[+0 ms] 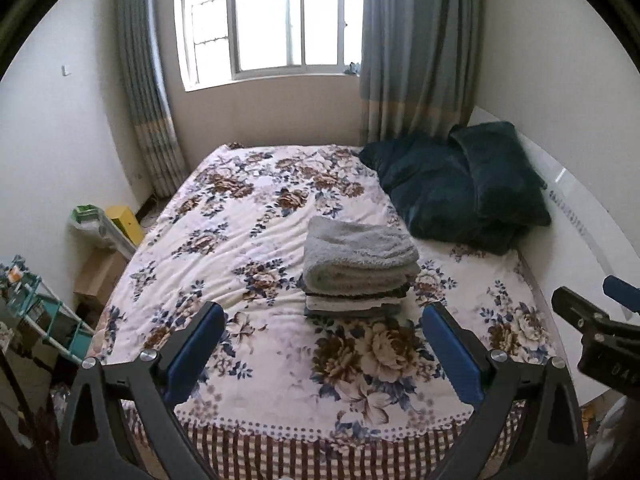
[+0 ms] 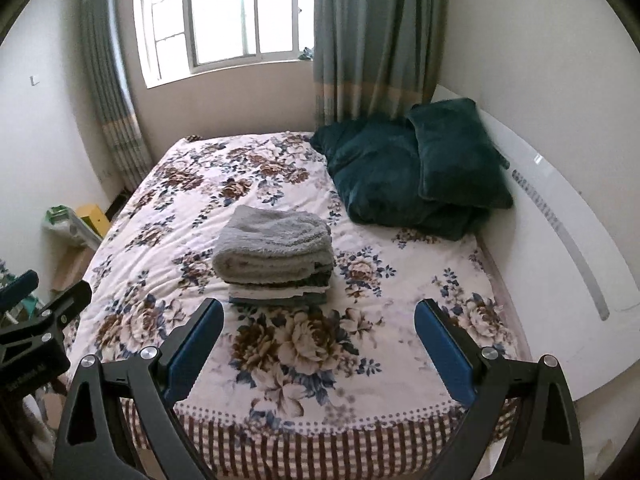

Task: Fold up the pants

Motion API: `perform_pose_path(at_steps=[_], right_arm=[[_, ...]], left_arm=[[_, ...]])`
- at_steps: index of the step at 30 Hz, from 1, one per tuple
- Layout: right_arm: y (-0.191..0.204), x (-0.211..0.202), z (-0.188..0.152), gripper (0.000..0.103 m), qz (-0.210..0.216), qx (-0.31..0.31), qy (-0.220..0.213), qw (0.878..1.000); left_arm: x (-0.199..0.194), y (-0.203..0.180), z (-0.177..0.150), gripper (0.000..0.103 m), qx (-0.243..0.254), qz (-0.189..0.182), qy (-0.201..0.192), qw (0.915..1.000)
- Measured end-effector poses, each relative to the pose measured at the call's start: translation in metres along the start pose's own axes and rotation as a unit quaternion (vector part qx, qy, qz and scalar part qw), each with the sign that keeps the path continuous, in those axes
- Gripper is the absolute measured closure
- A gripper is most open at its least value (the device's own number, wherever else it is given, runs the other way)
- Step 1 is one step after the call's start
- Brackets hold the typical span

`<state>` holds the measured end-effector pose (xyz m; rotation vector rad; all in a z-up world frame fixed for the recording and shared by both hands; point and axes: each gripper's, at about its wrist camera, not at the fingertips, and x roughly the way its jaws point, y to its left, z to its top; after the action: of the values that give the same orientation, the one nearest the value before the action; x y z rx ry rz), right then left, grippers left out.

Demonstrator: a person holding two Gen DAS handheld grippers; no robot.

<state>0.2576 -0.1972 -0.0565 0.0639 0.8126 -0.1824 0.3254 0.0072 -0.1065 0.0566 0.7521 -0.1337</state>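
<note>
A stack of folded clothes (image 1: 358, 268) sits on the flowered bedspread (image 1: 224, 248), with a thick grey fleecy garment on top and thinner folded pieces under it. It also shows in the right wrist view (image 2: 276, 256). My left gripper (image 1: 322, 316) is open and empty, held above the foot of the bed, short of the stack. My right gripper (image 2: 318, 312) is open and empty, at the same distance from the stack. The right gripper's body (image 1: 592, 328) shows at the right edge of the left wrist view; the left gripper's body (image 2: 44, 324) shows at the left edge of the right wrist view.
Dark teal pillows (image 1: 460, 188) lie at the far right of the bed against a white headboard (image 1: 580, 216). A window with curtains (image 1: 264, 16) is behind the bed. Boxes and a rack (image 1: 52, 304) stand on the floor to the left.
</note>
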Motion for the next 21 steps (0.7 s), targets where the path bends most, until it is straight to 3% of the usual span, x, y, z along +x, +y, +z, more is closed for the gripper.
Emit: perform_pose_path(at_steps=[11, 21], right_arm=[[-0.019, -0.106, -0.021, 0.005, 0.019, -0.016, -0.035, 0.999], [-0.024, -0.123, -0.017, 0.005, 0.033, -0.025, -0.043, 0.998]], left_arm=[[-0.082, -0.018, -0.014, 0.002, -0.002, 0.012, -0.040, 0.9991], [-0.086, -0.023, -0.019, 0.002, -0.011, 0.016, -0.053, 0.9984]])
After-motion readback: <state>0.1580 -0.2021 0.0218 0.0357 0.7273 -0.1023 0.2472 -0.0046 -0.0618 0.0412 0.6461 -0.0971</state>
